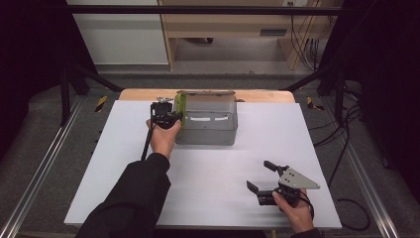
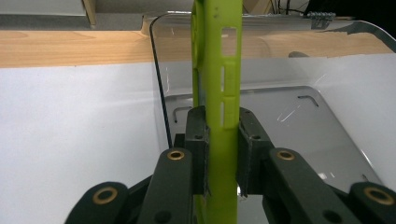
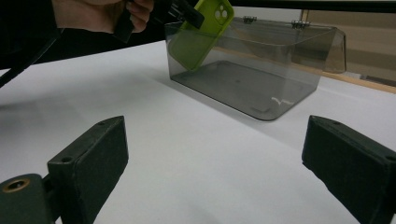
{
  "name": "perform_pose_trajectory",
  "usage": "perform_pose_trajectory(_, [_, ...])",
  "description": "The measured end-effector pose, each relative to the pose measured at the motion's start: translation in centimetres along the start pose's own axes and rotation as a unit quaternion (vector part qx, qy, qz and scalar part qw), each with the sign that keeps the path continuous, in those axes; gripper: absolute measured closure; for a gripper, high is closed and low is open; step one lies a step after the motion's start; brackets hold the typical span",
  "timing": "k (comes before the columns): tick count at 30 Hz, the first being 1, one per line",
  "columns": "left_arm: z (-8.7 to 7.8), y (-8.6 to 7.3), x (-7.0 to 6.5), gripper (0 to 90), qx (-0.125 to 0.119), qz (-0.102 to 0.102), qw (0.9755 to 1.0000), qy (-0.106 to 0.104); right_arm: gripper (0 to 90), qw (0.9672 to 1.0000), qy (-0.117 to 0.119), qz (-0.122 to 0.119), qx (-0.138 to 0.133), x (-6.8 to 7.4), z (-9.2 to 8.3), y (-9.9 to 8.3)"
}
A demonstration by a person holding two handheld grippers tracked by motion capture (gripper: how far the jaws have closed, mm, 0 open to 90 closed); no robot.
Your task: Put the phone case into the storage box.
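Phone case [image 2: 218, 116], lime green, clamped edge-on between the pads of the left gripper [image 2: 222, 154] and poised over the left end of the clear plastic box [image 1: 208, 121], lower part already dipping inside the wall. Judged as the placing step: case carried to the bin, not yet let go. Next move, probably: lower a little more so the case clears the rim, then part the jaws and draw the hand [image 1: 163, 136] back without snagging the thin wall.

Nearest to the person, right gripper [image 1: 266, 184] resting at the front right of the white table [image 1: 124, 198], jaws spread wide, nothing between them, well apart from the box. Farther off, box standing near the far edge of the table, hinged lid thrown back toward the wooden strip [image 1: 133, 94] behind.

From the left gripper view: grip itself plain, both pads tight on the case's long sides, button cut-outs visible along the edge, bare box floor below. From the right gripper view: tilt of the case [image 3: 201, 32] seen side-on, camera hole uppermost, lower corner inside the box [image 3: 261, 79], and lid hinges [image 3: 299, 22] at the back. From the high view: overall layout, both hands and the box's place on the table.
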State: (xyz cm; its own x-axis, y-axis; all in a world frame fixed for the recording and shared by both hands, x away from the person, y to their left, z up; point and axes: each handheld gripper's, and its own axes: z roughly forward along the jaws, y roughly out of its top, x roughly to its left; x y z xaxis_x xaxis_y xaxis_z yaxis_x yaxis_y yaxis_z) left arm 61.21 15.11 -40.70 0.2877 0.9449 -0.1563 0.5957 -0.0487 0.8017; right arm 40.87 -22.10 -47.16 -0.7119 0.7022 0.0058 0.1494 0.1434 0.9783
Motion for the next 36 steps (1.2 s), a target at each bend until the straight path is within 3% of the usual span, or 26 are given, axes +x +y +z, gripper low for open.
perform_pose_trajectory(36, [0.38,-0.07,0.35,77.4,0.014,-0.027,0.9994,-0.015,7.2,1.0,0.001,-0.001,0.003,-0.01,0.09,-0.04])
